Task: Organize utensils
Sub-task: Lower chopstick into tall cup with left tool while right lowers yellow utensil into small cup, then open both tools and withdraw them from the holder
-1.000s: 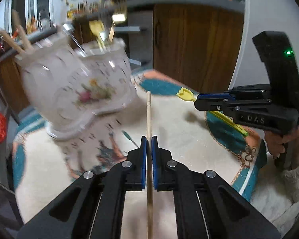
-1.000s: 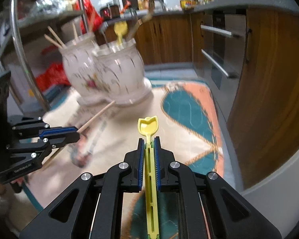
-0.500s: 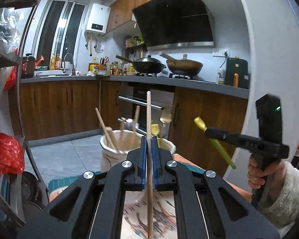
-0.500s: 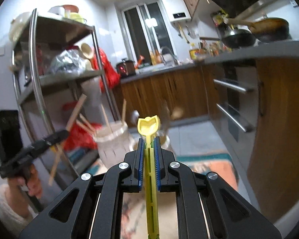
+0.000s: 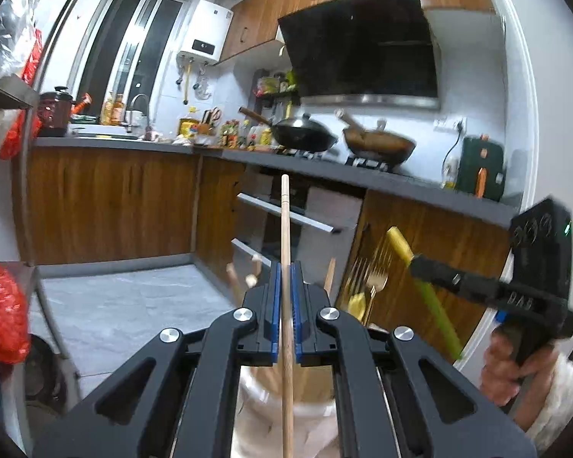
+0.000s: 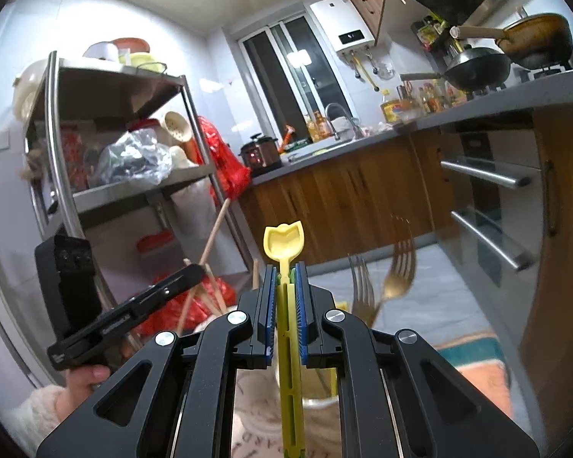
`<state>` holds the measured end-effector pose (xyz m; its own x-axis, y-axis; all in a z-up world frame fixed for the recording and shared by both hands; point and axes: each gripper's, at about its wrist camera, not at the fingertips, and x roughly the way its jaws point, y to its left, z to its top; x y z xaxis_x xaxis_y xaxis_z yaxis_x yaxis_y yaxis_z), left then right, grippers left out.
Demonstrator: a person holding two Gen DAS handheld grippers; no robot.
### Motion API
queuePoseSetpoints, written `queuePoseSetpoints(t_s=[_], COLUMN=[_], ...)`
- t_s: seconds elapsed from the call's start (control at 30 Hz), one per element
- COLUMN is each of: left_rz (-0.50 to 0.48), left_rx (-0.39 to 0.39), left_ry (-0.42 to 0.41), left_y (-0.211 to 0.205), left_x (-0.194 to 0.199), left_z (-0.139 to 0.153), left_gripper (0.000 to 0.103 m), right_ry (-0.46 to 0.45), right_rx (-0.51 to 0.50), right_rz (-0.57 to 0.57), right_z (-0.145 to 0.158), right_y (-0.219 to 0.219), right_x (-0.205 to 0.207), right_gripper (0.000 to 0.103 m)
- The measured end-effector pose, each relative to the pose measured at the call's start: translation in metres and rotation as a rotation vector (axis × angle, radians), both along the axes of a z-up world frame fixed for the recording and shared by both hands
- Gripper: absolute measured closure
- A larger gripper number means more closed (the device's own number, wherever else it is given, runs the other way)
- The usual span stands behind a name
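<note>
My left gripper (image 5: 285, 267) is shut on a wooden chopstick (image 5: 285, 221) that stands upright, its lower end over a white ceramic holder (image 5: 282, 412) below the fingers. My right gripper (image 6: 285, 271) is shut on a yellow plastic spoon (image 6: 283, 238), also upright, above a white holder (image 6: 256, 412). Forks (image 6: 397, 278) and chopsticks (image 6: 210, 294) stick up from the holders. The right gripper (image 5: 416, 261) with the yellow spoon (image 5: 431, 294) shows at the right of the left wrist view. The left gripper (image 6: 196, 269) shows at the left of the right wrist view.
A kitchen counter (image 5: 324, 171) with woks (image 5: 305, 135) and wooden cabinets (image 5: 107, 198) lies behind. A metal shelf rack (image 6: 107, 129) with bags stands at the left. A patterned tablecloth (image 6: 473, 358) shows under the holders.
Both grippers have tilted up from the table to level and risen, keeping the chopstick and the spoon. The holders have dropped from the middle of the views to below the fingers.
</note>
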<state>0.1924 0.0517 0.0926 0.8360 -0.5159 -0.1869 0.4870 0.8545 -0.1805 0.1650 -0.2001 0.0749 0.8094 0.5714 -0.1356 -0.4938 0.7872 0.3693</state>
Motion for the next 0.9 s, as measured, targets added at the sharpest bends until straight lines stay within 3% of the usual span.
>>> queuePoseSetpoints(t_s=[0.17, 0.47, 0.9], left_rz=[0.009, 0.062, 0.041], left_rx=[-0.066, -0.099, -0.034], left_ry=[-0.054, -0.103, -0.168], left_y=[-0.014, -0.026, -0.023], left_x=[0.011, 0.021, -0.010], left_z=[0.005, 0.001, -0.006], left_gripper=[0.098, 0.098, 0.098], right_ry=[-0.032, -0.070, -0.065], right_rx=[0.046, 0.054, -0.013], right_rz=[-0.005, -0.038, -0.069], right_z=[-0.002, -0.012, -0.033], right_y=[0.002, 0.016, 0.022], right_x=[0.015, 0.034, 0.038], right_gripper=[0.092, 0.092, 0.092])
